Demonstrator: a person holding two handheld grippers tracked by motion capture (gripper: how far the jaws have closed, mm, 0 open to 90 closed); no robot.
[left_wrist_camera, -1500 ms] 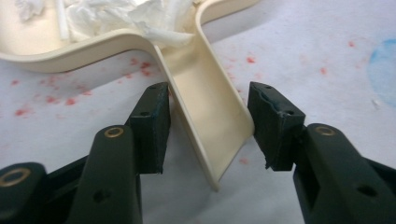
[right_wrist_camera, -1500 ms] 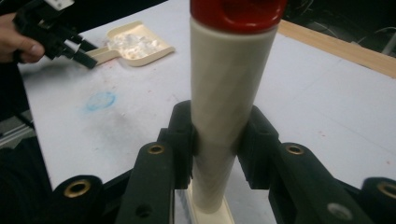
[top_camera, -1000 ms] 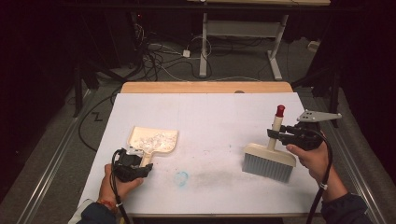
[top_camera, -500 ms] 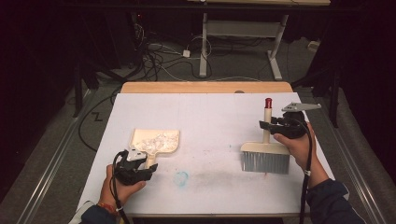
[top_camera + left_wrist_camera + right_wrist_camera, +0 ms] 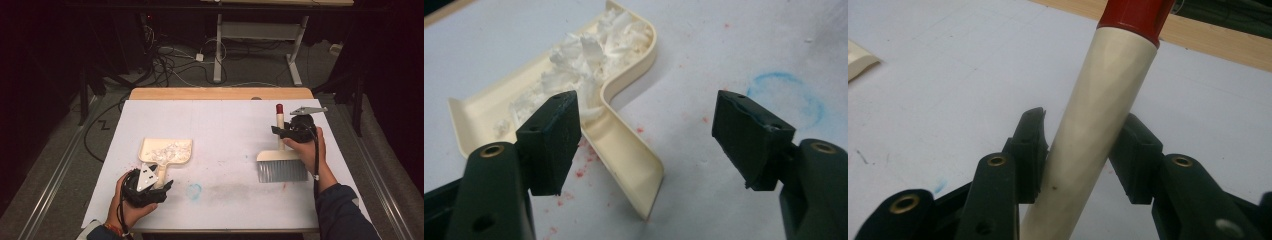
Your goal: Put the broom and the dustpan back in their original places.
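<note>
The dustpan (image 5: 166, 151) lies flat on the white table (image 5: 225, 120), at about eight o'clock from the table's centre, its tray full of white shreds (image 5: 589, 55) and its handle pointing back toward the person. The left gripper (image 5: 649, 135) sits at the handle's six o'clock end with its jaws spread wide; one jaw is just beside the handle, the other well clear of it, so nothing is held.

At about three o'clock on the table, the brush (image 5: 281, 165) stands on its grey bristles, and the right gripper (image 5: 295, 131) is clenched around its cream handle below the red cap.

Over the last second the brush has shifted toward the table's centre and its handle has straightened from a tilt to upright. That suggests another sweep toward the pan is being set up, with faint pink specks (image 5: 584, 172) left on the surface.
</note>
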